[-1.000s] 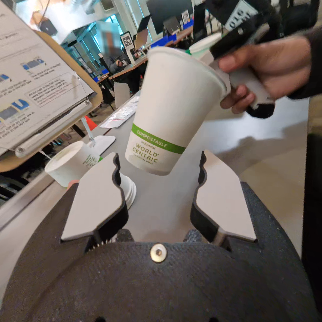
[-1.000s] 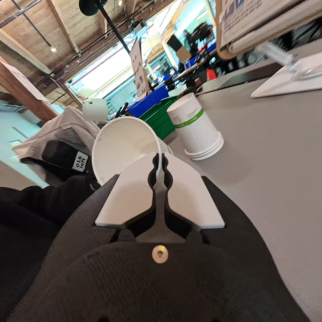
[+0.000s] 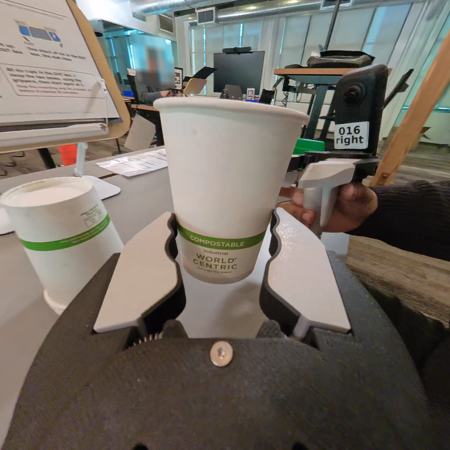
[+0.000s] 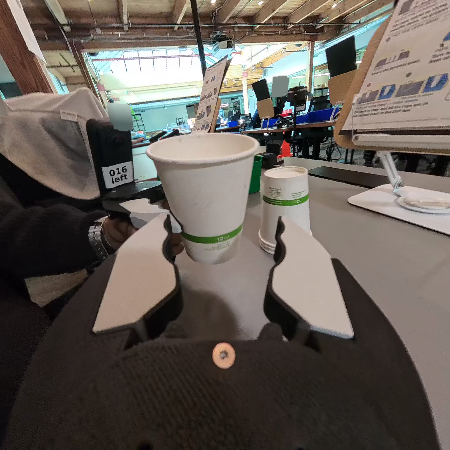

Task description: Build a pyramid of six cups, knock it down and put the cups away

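Since a second ago, the right gripper (image 4: 224, 231) had let go of the rim of the paper cup (image 3: 226, 170). Its jaws stood wide apart now, with the low part of the cup in front of them. They did not seem to touch it. The cup had been tipped over before. Now it stood straight up in the air, mouth on top, a little way above the grey bench (image 4: 365, 267).

The left gripper (image 3: 222, 233) had closed in on the cup. Its jaws pressed on both sides, right at the green band near the bottom. That looked like the only thing holding the cup up.

A stack of cups (image 3: 60, 231) stood upside down on the bench, near the held cup and on the left in the left wrist view. Behind it, a clipboard stand (image 3: 48, 73) held a printed sheet. A hand (image 3: 348, 207) in a dark sleeve held the handle of the right gripper, just beside the cup.

I think a paper cup like this is thin and bends fast. A good hold would be soft but firm, with both jaws flat on the band. The bottom is the stiffest part, so low down looked like a good place to squeeze. Too hard a squeeze could dent it, and too weak a one could let it slip.
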`<state>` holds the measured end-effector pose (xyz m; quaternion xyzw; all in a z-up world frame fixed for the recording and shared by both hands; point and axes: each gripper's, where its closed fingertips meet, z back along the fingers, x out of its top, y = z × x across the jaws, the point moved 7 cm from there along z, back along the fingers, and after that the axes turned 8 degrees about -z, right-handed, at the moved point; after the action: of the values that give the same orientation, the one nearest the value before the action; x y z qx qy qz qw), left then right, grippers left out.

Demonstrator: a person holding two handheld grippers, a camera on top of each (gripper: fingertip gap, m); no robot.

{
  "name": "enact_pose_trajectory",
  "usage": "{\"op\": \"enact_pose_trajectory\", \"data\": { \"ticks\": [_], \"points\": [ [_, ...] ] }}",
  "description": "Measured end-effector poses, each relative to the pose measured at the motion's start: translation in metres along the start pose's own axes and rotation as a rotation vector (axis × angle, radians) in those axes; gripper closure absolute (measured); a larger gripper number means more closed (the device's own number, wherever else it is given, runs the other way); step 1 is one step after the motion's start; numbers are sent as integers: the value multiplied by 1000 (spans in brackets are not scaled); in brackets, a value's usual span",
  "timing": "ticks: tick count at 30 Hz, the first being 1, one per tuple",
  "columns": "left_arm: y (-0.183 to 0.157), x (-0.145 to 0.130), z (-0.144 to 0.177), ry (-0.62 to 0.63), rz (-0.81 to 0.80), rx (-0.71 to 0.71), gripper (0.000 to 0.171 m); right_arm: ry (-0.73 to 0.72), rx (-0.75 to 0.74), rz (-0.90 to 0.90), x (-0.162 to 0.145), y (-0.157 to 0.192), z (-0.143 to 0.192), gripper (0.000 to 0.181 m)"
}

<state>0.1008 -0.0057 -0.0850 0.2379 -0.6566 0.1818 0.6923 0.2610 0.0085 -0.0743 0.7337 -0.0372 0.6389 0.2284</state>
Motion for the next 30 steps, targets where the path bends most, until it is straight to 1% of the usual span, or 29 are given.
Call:
{"op": "enact_pose_trajectory", "data": {
  "ticks": [3, 8, 13, 19, 26, 30],
  "points": [
    [-9, -2, -4, 12, 4, -46, 96, 6, 20, 47, -2, 9, -4, 98],
    [-23, -5, -9, 35, -5, -113, 96, -1, 48, 50, -3, 15, -5, 97],
    [-26, -6, -10, 39, 11, -129, 96, -14, 67, 50, -2, 18, -5, 101],
    [-27, -9, -11, 53, 15, -136, 96, -17, 70, 53, -1, 19, -5, 101],
    [-25, -8, -10, 37, 2, -117, 96, -17, 69, 41, 0, 18, -5, 101],
    [-23, -8, -10, 36, -2, -100, 98, -53, 39, 33, 5, 13, -1, 102]
  ]
}}
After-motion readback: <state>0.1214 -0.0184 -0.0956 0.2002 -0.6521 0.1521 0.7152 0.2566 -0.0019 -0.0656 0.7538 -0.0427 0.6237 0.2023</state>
